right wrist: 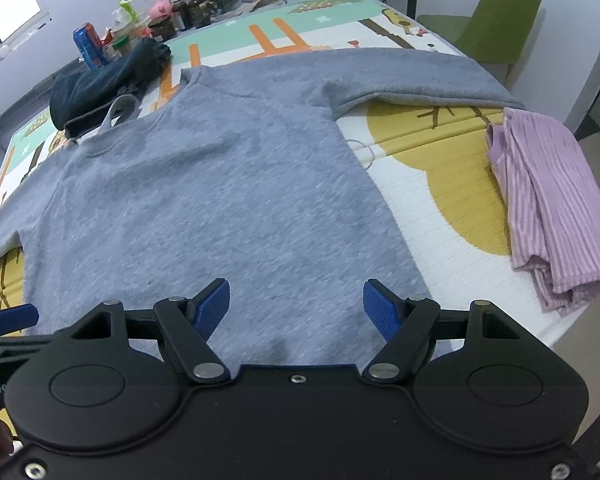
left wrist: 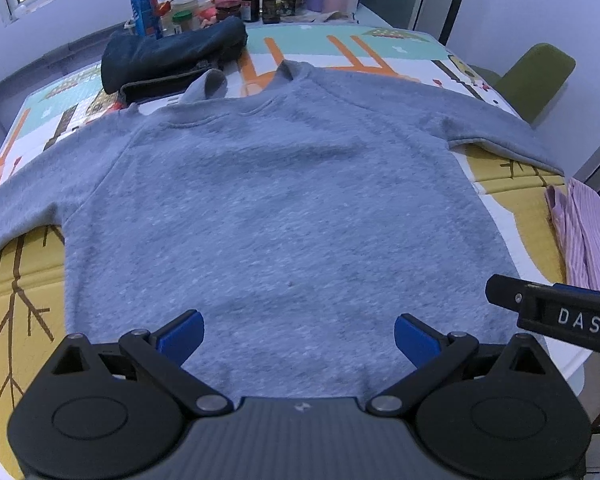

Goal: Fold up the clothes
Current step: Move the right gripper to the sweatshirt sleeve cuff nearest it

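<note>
We see a grey sweatshirt (left wrist: 284,208) lying flat on the patterned mat (right wrist: 440,184) that covers the counter, both sleeves stretched out to the sides and the collar at the far end. Our left gripper (left wrist: 299,338) hangs above the near hem, its blue fingers (left wrist: 182,336) spread wide with nothing between them. Our right gripper (right wrist: 296,306) hangs over the hem's right part, fingers (right wrist: 380,310) likewise spread and holding nothing. A folded pink striped garment (right wrist: 548,204) lies on the mat to the right, apart from the sweatshirt. A dark bundle of clothing (left wrist: 168,56) sits beyond the collar, near a cluster of bottles and cans (left wrist: 228,0). A green chair (right wrist: 496,20) stands behind the counter.
</note>
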`<state>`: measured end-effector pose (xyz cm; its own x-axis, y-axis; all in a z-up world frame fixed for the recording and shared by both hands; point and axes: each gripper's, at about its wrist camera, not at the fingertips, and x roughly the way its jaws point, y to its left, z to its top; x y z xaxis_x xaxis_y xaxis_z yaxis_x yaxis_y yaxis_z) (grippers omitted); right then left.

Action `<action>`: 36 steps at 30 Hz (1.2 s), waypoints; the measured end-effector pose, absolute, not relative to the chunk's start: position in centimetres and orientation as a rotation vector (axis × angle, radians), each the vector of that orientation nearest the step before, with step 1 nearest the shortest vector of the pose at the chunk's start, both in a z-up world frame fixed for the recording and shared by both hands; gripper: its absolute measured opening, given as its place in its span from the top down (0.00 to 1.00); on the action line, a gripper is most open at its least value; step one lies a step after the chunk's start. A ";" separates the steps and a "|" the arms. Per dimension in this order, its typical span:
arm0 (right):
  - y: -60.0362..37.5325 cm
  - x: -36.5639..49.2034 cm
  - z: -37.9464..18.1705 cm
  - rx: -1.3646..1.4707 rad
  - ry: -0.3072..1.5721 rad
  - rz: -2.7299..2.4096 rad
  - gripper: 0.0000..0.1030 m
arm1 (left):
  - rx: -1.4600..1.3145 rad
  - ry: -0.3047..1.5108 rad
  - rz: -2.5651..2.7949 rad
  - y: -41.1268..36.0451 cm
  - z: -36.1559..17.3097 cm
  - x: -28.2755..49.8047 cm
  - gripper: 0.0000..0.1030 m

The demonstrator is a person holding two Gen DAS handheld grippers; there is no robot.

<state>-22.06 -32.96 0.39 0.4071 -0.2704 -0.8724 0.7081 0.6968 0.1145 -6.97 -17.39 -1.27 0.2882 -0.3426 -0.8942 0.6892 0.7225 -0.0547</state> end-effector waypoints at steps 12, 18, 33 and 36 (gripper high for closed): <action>-42.8 -22.5 0.6 0.502 0.960 -0.598 0.30 | 0.339 1.078 -0.643 -26.3 -1.0 -9.0 0.00; -50.2 -23.3 0.5 0.499 0.958 -0.578 0.30 | 0.328 1.065 -0.617 -32.9 -1.4 -9.5 0.00; -70.6 -25.9 -2.0 0.642 0.874 -0.552 0.30 | 0.333 1.011 -0.623 -45.2 -2.8 -9.0 0.00; -74.1 -26.8 -3.3 0.700 0.861 -0.541 0.30 | 0.339 1.019 -0.627 -47.0 -3.4 -8.5 0.00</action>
<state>-26.77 -74.13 -3.32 0.5453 -0.1482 -0.8251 0.6786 0.6558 0.3307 -8.53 -46.99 -3.45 0.3715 -0.3261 -0.8693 0.6294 0.7768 -0.0224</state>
